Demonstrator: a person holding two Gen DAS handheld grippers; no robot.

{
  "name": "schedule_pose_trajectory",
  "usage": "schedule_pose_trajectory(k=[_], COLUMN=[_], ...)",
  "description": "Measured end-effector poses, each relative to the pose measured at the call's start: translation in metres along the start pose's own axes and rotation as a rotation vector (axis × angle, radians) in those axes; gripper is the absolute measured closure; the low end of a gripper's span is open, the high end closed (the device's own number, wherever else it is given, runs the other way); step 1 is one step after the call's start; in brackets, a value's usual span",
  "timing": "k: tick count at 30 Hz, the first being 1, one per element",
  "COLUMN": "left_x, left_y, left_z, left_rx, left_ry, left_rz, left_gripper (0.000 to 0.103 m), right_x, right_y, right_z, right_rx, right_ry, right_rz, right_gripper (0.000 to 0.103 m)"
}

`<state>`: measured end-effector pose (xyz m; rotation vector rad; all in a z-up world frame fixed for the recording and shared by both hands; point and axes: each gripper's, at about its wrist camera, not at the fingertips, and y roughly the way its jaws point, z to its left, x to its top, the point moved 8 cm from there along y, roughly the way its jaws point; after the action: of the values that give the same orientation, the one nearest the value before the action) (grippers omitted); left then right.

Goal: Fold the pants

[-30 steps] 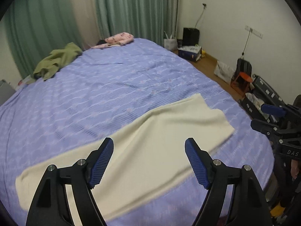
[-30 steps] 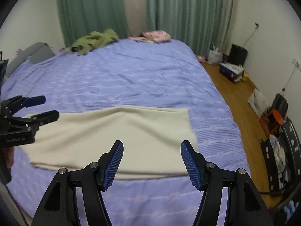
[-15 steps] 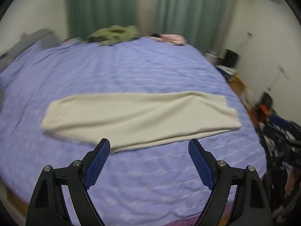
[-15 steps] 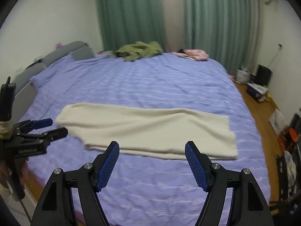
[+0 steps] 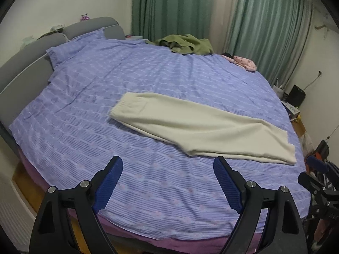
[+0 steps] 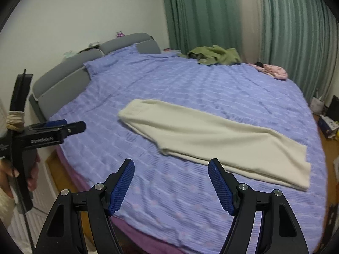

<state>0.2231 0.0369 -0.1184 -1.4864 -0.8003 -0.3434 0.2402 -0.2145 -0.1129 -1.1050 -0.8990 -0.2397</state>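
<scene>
Pants [image 5: 197,127], cream and fleecy, lying flat on the purple bedspread [image 5: 131,84], stretched out ahead of both sets of jaws and well clear of them. Already doubled lengthwise, by the look of it: one leg stacked on the other, elastic waistband ahead and left of the jaws, hems ahead and right. Judged about a third done; crosswise folds from hem toward waistband not yet made, and the strip at full length.

Left gripper [image 5: 167,182] wide apart, blue ribbed pads [image 5: 108,184] gripping nothing, touching nothing, hovering above bare bedspread near the bed edge. Right gripper [image 6: 171,184] equally spread, empty, with the near edge of the pants [image 6: 211,135] just beyond its right jaw tip but not in contact. Seen from the right wrist, left gripper [image 6: 63,127] off to the left of the jaws, held in a hand [image 6: 31,169] beside the bed.

Beyond the pants, far ahead: olive garment [image 5: 186,45], pink garment [image 5: 243,62], grey headboard [image 5: 31,57], green curtains [image 5: 169,8].
</scene>
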Motion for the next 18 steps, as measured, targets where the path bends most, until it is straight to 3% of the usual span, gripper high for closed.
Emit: schedule_pose_trajectory(k=[7, 12, 15, 18], left_x=[0.024, 0.033, 0.038, 0.048], left_y=[0.043, 0.082, 0.111, 0.147], left_z=[0.090, 0.134, 0.151, 0.166], left_rx=[-0.013, -0.014, -0.026, -0.020], left_ry=[0.060, 0.067, 0.058, -0.012], left_rz=[0.043, 0.083, 0.095, 0.073], left_gripper=[0.012, 0.012, 0.012, 0.011], right_x=[0.008, 0.013, 0.013, 0.008], right_y=[0.061, 0.110, 0.138, 0.177], right_z=[0.053, 0.079, 0.084, 0.080], right_rx=[-0.027, -0.063, -0.062, -0.092], right_ry=[0.140, 0.206, 0.230, 0.241], right_rz=[0.041, 0.041, 0.062, 0.097], right_gripper=[0.031, 0.031, 0.031, 0.031])
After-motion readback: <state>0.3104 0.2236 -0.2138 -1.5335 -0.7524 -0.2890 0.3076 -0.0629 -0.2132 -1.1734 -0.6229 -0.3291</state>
